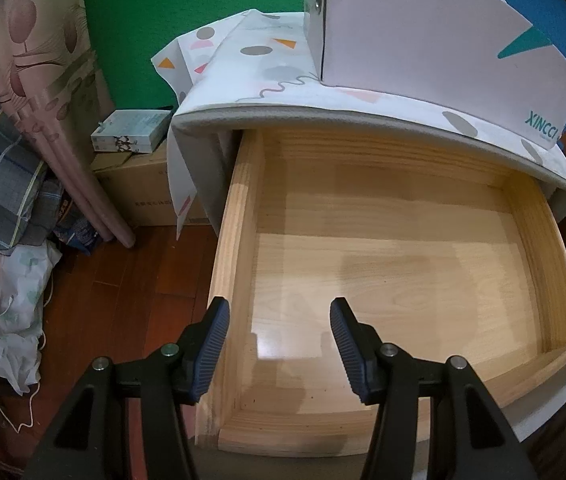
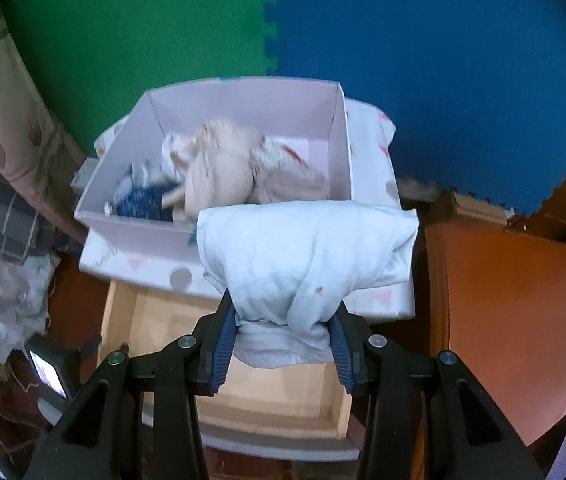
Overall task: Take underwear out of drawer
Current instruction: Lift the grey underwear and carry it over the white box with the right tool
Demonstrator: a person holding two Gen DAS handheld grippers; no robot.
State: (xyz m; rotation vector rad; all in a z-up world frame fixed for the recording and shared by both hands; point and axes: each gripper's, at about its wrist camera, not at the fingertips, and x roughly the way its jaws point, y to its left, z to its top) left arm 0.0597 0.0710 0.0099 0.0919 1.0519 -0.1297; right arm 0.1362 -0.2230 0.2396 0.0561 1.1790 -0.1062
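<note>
The pale wooden drawer (image 1: pixel 383 264) stands pulled out and nothing lies on its bare floor; it also shows in the right wrist view (image 2: pixel 155 320). My left gripper (image 1: pixel 279 320) is open and empty, its fingers straddling the drawer's left wall near the front. My right gripper (image 2: pixel 283 340) is shut on pale blue underwear (image 2: pixel 307 256) and holds it above the drawer, just in front of a white box (image 2: pixel 131 164) on the cabinet top. The box holds several other garments, cream, white and dark blue.
The cabinet top wears a white patterned cloth (image 1: pixel 259 76) under the white box (image 1: pixel 435 36). Bedding and rolled mats (image 1: pixel 35 120) and cardboard boxes (image 1: pixel 143 188) crowd the left floor. An orange-brown chair (image 2: pixel 503 320) stands right. Green and blue foam mats (image 2: pixel 403 40) cover the wall.
</note>
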